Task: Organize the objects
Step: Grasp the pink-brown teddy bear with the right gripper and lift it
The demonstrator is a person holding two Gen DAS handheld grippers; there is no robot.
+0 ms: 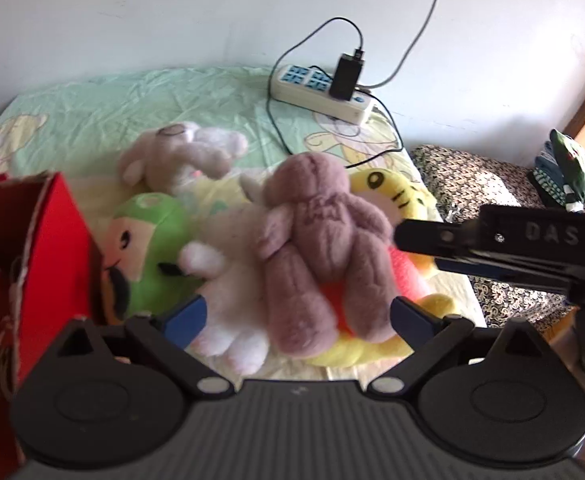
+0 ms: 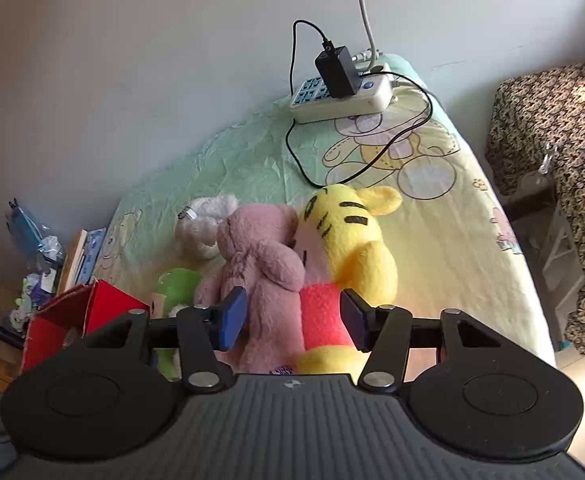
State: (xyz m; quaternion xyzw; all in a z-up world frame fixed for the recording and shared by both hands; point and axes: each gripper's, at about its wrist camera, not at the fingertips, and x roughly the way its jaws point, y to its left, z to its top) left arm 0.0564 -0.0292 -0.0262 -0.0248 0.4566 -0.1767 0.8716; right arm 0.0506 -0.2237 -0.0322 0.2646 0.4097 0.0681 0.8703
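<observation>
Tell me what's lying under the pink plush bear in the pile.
The pink plush bear lies on a yellow tiger plush with a red shirt, and partly over a white plush. The tiger's middle is covered, and the bedsheet beneath the pile can't be seen.

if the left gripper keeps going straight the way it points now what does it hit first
Most likely the mauve plush bear, which lies on top of the toy pile between the open fingers of the left gripper. The white plush beside it is about as near, so depth is uncertain.
</observation>
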